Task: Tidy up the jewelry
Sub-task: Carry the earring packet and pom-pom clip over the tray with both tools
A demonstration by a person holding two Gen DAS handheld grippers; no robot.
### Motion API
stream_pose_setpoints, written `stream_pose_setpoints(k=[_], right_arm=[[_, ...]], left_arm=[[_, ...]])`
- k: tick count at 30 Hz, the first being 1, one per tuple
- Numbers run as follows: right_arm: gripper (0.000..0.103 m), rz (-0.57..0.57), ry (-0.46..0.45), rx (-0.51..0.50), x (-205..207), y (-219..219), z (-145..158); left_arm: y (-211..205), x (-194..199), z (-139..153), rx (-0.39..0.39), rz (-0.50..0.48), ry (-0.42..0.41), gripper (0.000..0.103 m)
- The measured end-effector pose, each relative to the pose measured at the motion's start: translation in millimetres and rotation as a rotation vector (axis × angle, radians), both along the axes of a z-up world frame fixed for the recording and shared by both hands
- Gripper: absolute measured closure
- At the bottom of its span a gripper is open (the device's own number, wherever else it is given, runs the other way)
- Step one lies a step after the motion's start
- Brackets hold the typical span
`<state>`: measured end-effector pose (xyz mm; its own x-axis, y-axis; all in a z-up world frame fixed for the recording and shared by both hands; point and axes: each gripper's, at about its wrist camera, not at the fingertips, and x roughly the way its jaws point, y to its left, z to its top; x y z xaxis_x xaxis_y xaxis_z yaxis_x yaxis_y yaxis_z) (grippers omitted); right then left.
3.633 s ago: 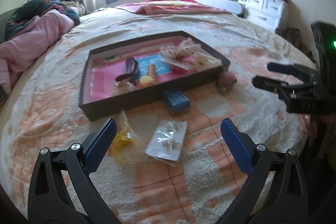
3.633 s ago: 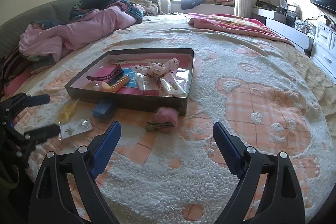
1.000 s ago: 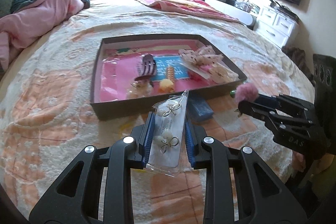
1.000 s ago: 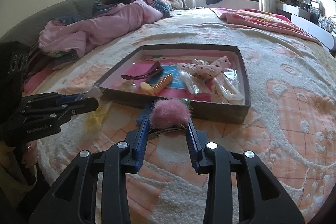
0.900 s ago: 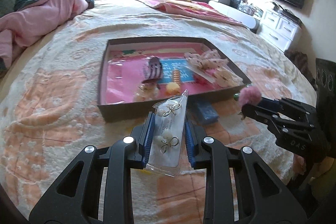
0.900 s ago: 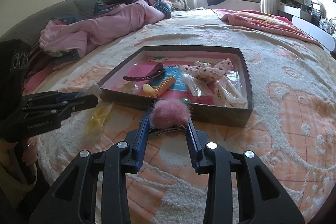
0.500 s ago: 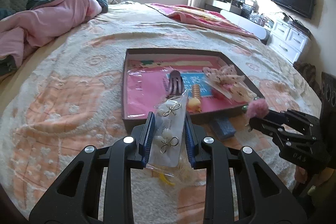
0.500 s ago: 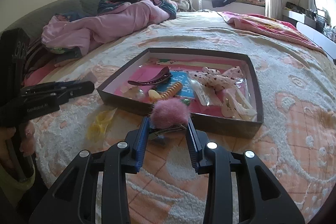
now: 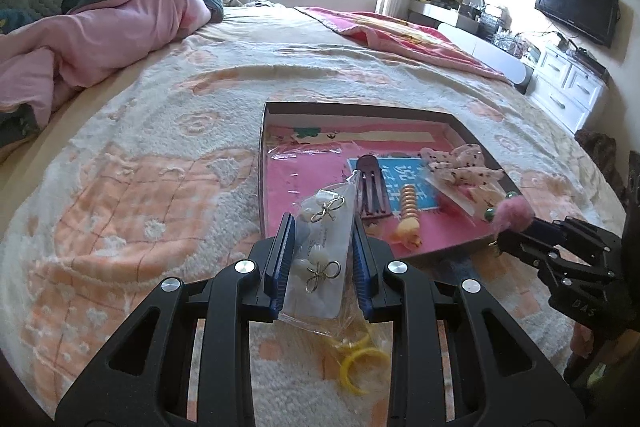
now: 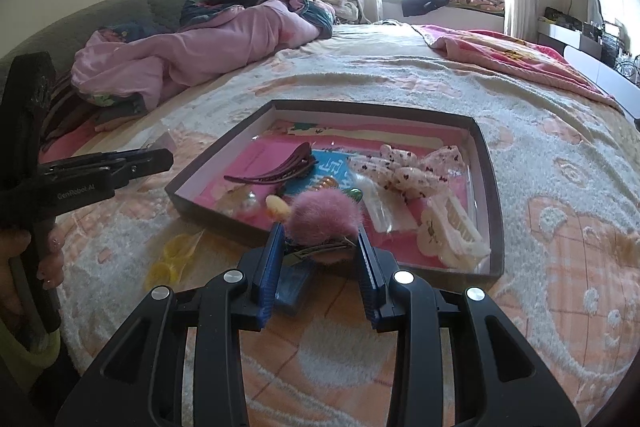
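A dark tray (image 9: 360, 108) with a pink floor lies on the bed; it also shows in the right wrist view (image 10: 491, 187). In it lie a maroon hair clip (image 9: 370, 187), an orange spiral clip (image 9: 408, 203), a spotted bow (image 9: 460, 167) and a white claw clip (image 10: 452, 231). My left gripper (image 9: 323, 251) is shut on a clear packet of earrings (image 9: 320, 259), held above the tray's near left corner. My right gripper (image 10: 320, 247) is shut on a pink pom-pom hair clip (image 10: 322, 215), held over the tray's near edge.
A bag of yellow rings (image 9: 352, 359) lies on the blanket in front of the tray, also seen in the right wrist view (image 10: 172, 259). A blue box (image 10: 294, 287) lies under my right gripper. A pink quilt (image 9: 100, 39) is piled at the far left.
Both grippers closed on their items, lifted them off the blanket and carried them toward the tray. In the last second the left moved left and forward, the right closer to the near edge.
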<state>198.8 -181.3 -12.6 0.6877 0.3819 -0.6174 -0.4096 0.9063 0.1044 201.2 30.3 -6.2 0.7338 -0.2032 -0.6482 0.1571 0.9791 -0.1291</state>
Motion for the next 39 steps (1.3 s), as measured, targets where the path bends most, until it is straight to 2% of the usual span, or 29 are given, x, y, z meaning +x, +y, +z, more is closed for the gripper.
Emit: stream_pose_setpoints(k=[15,26,39], right_arm=[[0.07,-0.024,-0.025,-0.006,37,-1,8],[0.07,-0.073,-0.015,-0.018,60,-11,2],[0.07,-0.104,0.012,-0.05,85,-12,-10]], left_arm=[[-9,36,-19,0.053,-0.008,0.045,0.083],[-17,62,-33,0.099,-0.034,0.057,0.083],[-17,76,-48,0.098,-0.036,0.098,0.081]])
